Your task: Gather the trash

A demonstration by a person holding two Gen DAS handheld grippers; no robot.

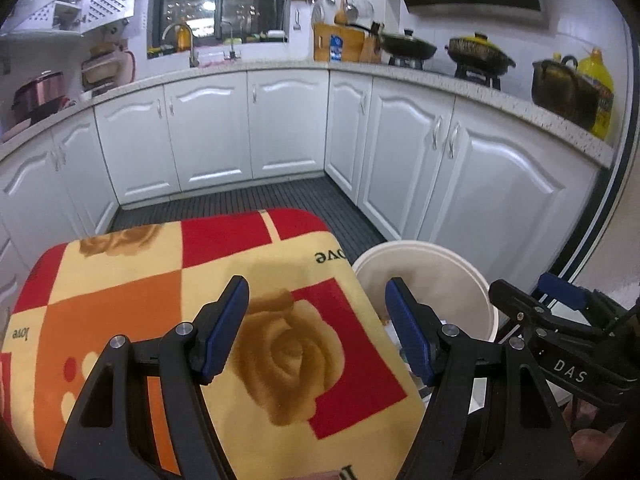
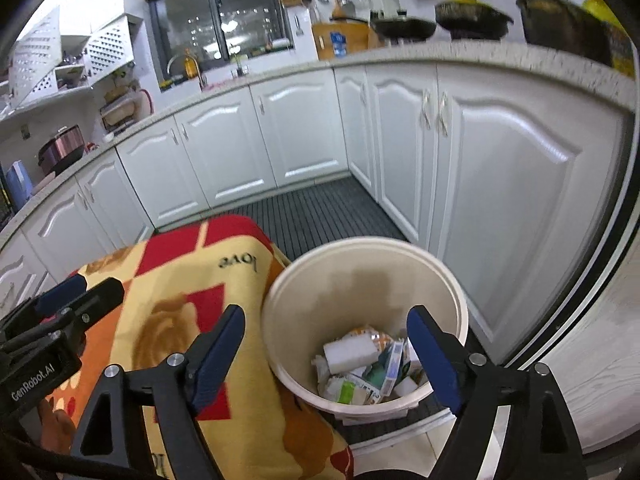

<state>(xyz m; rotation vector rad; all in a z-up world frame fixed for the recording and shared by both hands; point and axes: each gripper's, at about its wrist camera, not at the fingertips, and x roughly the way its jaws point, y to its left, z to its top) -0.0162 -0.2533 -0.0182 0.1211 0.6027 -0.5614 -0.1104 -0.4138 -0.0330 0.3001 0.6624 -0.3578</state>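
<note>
Right wrist view: right gripper (image 2: 326, 344) jaws wide apart, empty, above white bin (image 2: 304, 292) holding trash (image 2: 366, 364) of cartons and wrappers. Left gripper (image 1: 316, 320) likewise wide, empty, over rose-patterned blanket (image 1: 132, 280) beside the bin

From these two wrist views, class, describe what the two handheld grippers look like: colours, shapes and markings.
Both are black, angular frames with triangular cut-outs and silver pivot bolts, and the jaws carry blue ribbed pads. The left gripper reads "GenRobot.AI" in white on its body; the right gripper shows white letters "DAS".
</note>
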